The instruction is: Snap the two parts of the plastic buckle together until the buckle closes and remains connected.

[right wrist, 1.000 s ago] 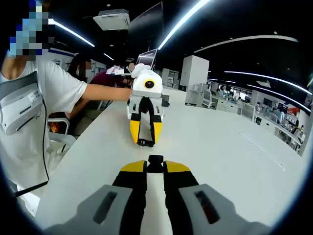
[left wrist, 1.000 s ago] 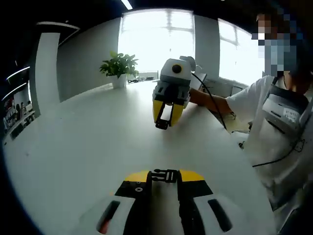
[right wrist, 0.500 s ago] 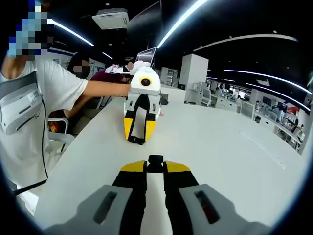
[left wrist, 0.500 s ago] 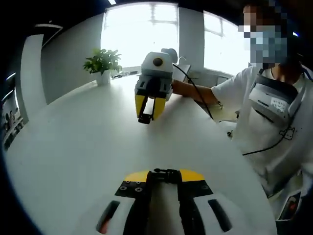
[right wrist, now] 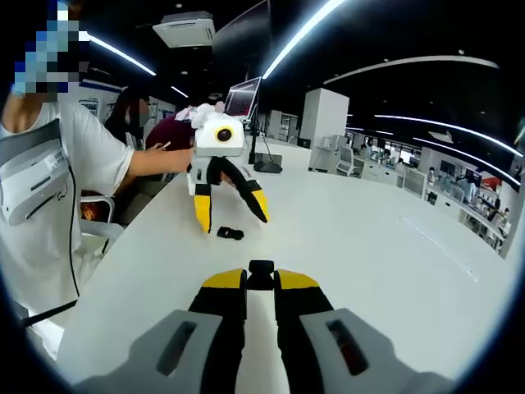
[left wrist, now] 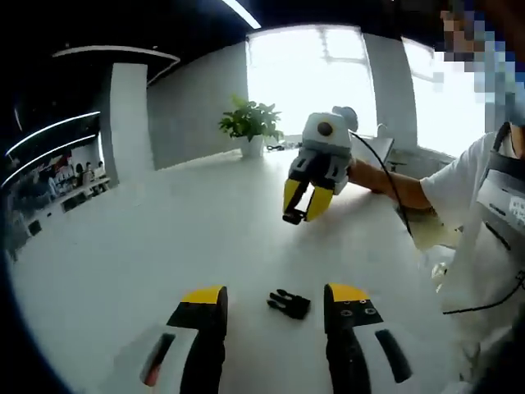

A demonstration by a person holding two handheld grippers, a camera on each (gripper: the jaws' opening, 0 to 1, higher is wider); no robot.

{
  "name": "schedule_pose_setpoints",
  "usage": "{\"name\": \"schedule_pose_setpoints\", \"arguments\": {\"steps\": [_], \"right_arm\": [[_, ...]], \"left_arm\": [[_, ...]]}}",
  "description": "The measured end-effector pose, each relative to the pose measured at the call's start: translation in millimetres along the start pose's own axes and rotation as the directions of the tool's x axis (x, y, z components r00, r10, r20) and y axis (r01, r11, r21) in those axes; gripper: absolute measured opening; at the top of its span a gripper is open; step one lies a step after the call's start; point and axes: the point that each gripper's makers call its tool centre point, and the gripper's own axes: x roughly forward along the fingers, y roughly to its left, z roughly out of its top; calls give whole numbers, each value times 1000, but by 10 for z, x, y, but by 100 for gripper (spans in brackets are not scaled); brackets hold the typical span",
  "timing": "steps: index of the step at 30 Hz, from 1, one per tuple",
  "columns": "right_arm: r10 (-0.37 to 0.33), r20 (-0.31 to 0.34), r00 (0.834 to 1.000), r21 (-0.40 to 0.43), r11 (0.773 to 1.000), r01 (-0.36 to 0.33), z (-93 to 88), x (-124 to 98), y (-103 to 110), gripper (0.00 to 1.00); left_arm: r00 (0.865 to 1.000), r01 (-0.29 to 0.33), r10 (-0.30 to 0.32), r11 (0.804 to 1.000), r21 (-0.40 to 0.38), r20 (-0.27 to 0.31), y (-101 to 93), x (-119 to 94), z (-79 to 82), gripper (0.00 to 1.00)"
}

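Note:
One black buckle part (left wrist: 289, 303) lies loose on the white table (left wrist: 123, 246), between the spread yellow-tipped jaws of my left gripper (left wrist: 276, 295), which is open. Farther off hangs my right gripper (left wrist: 295, 215) with a small black piece at its tips. In the right gripper view, my right gripper (right wrist: 261, 279) is shut on the other black buckle part (right wrist: 261, 268). Ahead of it stands the left gripper (right wrist: 232, 220) with jaws wide apart above the loose buckle part (right wrist: 230, 233) on the table (right wrist: 369, 263).
A person in a white shirt (left wrist: 484, 213) stands at the table's edge and holds both grippers. A potted plant (left wrist: 250, 123) sits at the far end by the window. A monitor (right wrist: 246, 97) stands behind the left gripper. Office desks (right wrist: 443, 193) fill the background.
My left gripper has opened and let its buckle part drop onto the table. The left gripper view has swung. My right gripper stays shut on its part.

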Motion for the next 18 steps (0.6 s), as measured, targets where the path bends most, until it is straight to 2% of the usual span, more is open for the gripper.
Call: {"name": "schedule_pose_setpoints", "arguments": {"steps": [1,3,4,5,6,7,9,14,18], "right_arm": [[1,-3,1000,-1,1000,-1,-4,4,4,12],[3,-5,1000,-3,1000,-3,-6,9,11,12],[3,-6,1000,-3,1000,-3,-6,11,12,12],[4,-6,1000,-3,1000,-4,-5,12,13,12],[4,-5,1000,-3,1000,-4,-3,12,11,12],[4,-4,1000,-2,1000,-4,-2,11,9,12],[5,-4,1000,-1,1000,-5,-3,13,10,12],[11,-9,1000,-4,1000,-11,-9,22,29,12],[12,-9,1000,-6,1000,-12,-12,16,42,12]], "left_arm": [[999,-38,39,999,-35,21,21,-26,19,48],[995,-70,77,992,-102,64,-42,-62,49,46],[991,-121,128,981,-152,39,-22,-67,-4,45],[988,-145,151,981,-131,36,-33,-66,-23,46],[978,-191,200,971,-146,50,-11,-69,-26,45],[972,-223,233,960,-171,40,-10,-70,-64,45],[956,-283,292,944,-170,32,17,-74,-97,46],[951,-294,308,933,-208,35,-39,-27,-60,45],[937,-343,350,920,-188,3,-55,-12,-114,44]]}}
